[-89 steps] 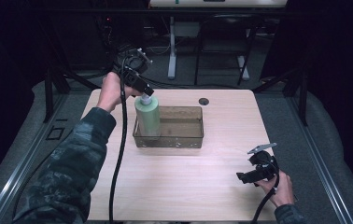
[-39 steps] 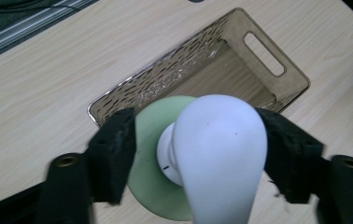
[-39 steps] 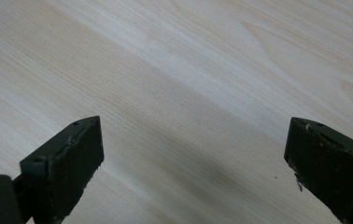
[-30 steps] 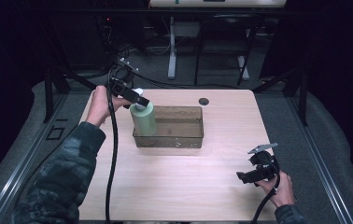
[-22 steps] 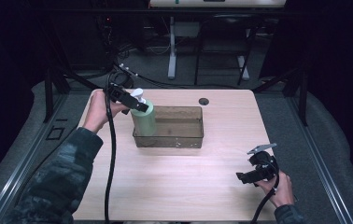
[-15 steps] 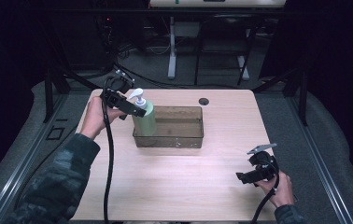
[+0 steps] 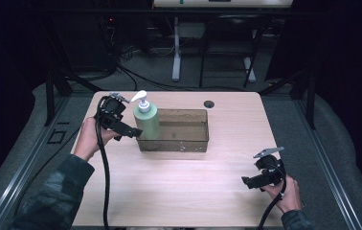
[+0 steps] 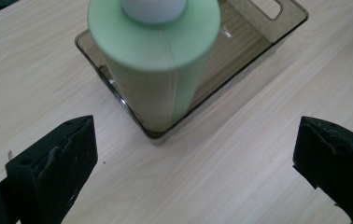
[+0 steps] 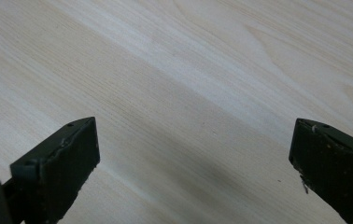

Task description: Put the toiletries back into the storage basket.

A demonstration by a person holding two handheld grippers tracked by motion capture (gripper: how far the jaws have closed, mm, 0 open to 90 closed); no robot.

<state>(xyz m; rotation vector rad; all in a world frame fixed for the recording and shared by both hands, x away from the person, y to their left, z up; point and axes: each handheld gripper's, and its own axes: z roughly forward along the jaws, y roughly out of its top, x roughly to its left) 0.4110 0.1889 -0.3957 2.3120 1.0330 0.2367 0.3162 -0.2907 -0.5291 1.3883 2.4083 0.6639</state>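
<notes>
Green pump bottle [image 7: 147, 122] upright at the left end of the clear brown bin [image 7: 184, 139], white pump head [image 7: 141, 99] on top, base down inside the bin against its near-left corner, as seen in the left gripper view [image 8: 153, 60]. Left gripper [image 7: 130, 132] just beside the bottle, jaws spread wide after opening, nothing between them, no pad touching the bottle. Right gripper [image 7: 247, 182] well apart, low over bare table [image 7: 208, 191] near the front right, jaws also wide and empty [image 9: 188, 154].

Main risk, judged from this: a tall, narrow bottle standing in a shallow bin, likely top-heavy with the pump. Could tip if a jaw or the trailing cable [image 7: 103, 163] brushes it on the way out. Safer to back away along the table, clear of the bottle's side, before any lift or turn.

Second risk: bin light and loose on smooth wood, so a knock on its wall could slide it and rock the bottle. Cannot tell whether the base sits fully flat; if perched on the bin's curved corner, could lean unaided.
</notes>
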